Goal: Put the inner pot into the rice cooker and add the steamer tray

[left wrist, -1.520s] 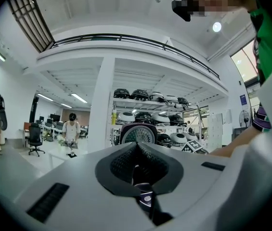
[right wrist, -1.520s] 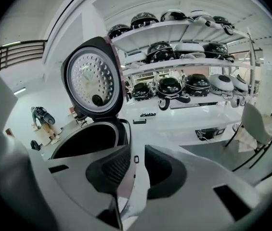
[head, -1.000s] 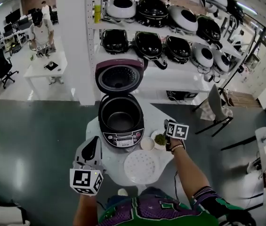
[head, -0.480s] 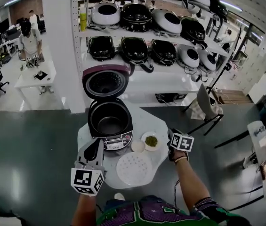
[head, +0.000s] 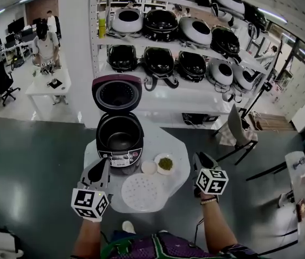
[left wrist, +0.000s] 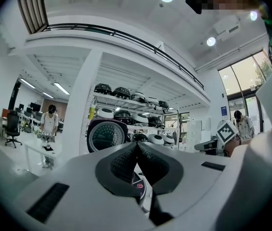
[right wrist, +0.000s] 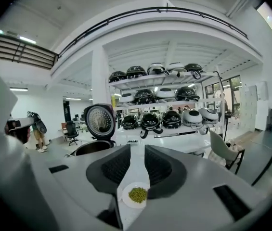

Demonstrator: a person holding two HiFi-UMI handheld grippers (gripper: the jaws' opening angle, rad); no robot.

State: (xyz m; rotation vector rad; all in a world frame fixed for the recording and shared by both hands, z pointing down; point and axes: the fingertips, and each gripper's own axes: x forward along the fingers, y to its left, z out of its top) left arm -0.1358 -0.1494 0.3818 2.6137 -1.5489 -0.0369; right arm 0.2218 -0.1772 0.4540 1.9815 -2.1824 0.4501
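Note:
The rice cooker (head: 119,139) stands on the round white table (head: 182,147) with its lid (head: 116,93) up. Its inside is dark and shiny, and I cannot tell the inner pot from the body. The white perforated steamer tray (head: 142,192) lies flat on the table in front of the cooker. My left gripper (head: 104,165) is shut and empty, level, at the table's near-left edge beside the tray. My right gripper (head: 202,159) hangs off the table's right edge, its jaws apart with nothing between them. In the right gripper view the cooker (right wrist: 93,147) lies ahead to the left.
A small white bowl (head: 149,168) and a plate of green beans (head: 165,163) sit between the cooker and the tray. Behind stand shelves of rice cookers (head: 174,42). A grey chair (head: 236,131) is at the right. A person (head: 45,45) stands at a far table.
Both grippers have drawn back from the cooker toward me. The right one rose and left the spot by the bean plate for the table's right edge. Neither gripper's jaws changed.

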